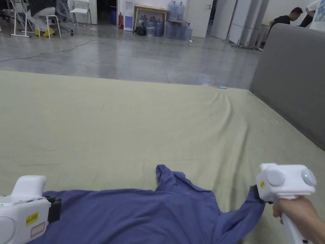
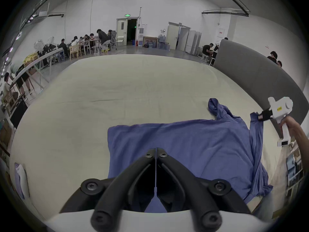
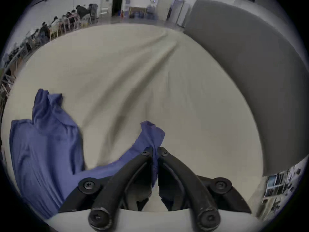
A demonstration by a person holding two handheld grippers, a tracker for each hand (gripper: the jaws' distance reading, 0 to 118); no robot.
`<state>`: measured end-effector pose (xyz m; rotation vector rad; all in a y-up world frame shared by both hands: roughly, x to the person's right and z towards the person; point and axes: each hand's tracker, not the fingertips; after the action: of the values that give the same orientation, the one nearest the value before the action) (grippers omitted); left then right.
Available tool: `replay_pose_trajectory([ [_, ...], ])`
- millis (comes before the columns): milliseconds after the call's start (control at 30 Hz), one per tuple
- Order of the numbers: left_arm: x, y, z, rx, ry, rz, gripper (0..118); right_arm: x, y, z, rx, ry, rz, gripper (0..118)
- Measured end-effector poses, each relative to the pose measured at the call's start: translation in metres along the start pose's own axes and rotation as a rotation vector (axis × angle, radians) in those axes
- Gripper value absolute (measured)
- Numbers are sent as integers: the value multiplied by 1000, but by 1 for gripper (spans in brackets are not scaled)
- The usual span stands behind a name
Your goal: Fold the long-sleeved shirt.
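Shirt cloth, blue and long-sleeved, lies on the green-sheeted bed in the head view, its body spread sideways between the two tongs. The left tongs sit at the body's left edge; how their jaws stand cannot be told from here. The right tongs touch the end of a sleeve that runs out to the right. A second sleeve pokes away from the person, between the two tongs.

In the left gripper view, the left tongs have their jaws closed to a thin slit over the shirt body, with blue showing through the slit; whether cloth is actually pinched cannot be told. The body stretches ahead and to the right of them, towards the right tongs, which grip the sleeve's tip well off to the right.

In the right gripper view, the right tongs are clamped on the sleeve, cloth bunched between the jaws and sticking out past the tips. The sleeve trails back to the left, where the shirt body lies.

The sleeve's long axis points from the right tongs towards the body, so the likely next move is carrying it leftwards across the body, and the right hand is the one placed for it.
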<state>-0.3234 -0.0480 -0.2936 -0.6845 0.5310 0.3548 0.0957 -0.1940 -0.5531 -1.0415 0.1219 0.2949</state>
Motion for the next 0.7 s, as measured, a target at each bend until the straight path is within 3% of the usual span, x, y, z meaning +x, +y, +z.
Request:
replay_pose_trajectory([
  [33, 0, 0, -1, -2, 0, 2, 0, 5, -6, -4, -10, 39, -33, 12],
  [67, 0, 0, -2, -6, 1, 3, 0, 6, -12, -3, -11, 63, -66, 34],
  [133, 0, 1, -6, -31, 3, 7, 0, 7, -18, 5, 23, 45, -113, 93],
  [200, -2, 2, -5, -27, 2, 14, 0, -5, -26, 37, 144, 42, -98, 96],
  [300, -1, 4, -3, -16, -4, 19, 0, -33, -35, 72, 195, 155, -57, 88],
  [333, 0, 4, -2, -15, -6, 21, 0, -37, -30, 69, 187, 210, -28, 59],
  [367, 0, 5, -4, -13, -6, 25, 0, -49, -30, 71, 185, 272, 18, 7],
  [400, 1, 6, -6, -14, -7, 28, 0, -62, -28, 70, 177, 290, 32, 0],
  [433, 1, 7, -6, -15, -6, 31, 0, -72, -27, 62, 178, 273, 8, 0],
  [533, 1, 6, -1, -13, -16, 38, 0, -105, -14, 44, 127, 291, 60, 0],
  [567, 1, 5, 0, -12, -16, 34, 0, -112, -11, 35, 126, 263, 89, 17],
  [633, 2, 4, -1, -12, -14, 25, 0, -117, -2, 19, 142, 254, 83, 78],
  [700, 3, 6, -5, -11, -11, 20, 0, -122, 6, 2, 112, 242, 72, 83],
])
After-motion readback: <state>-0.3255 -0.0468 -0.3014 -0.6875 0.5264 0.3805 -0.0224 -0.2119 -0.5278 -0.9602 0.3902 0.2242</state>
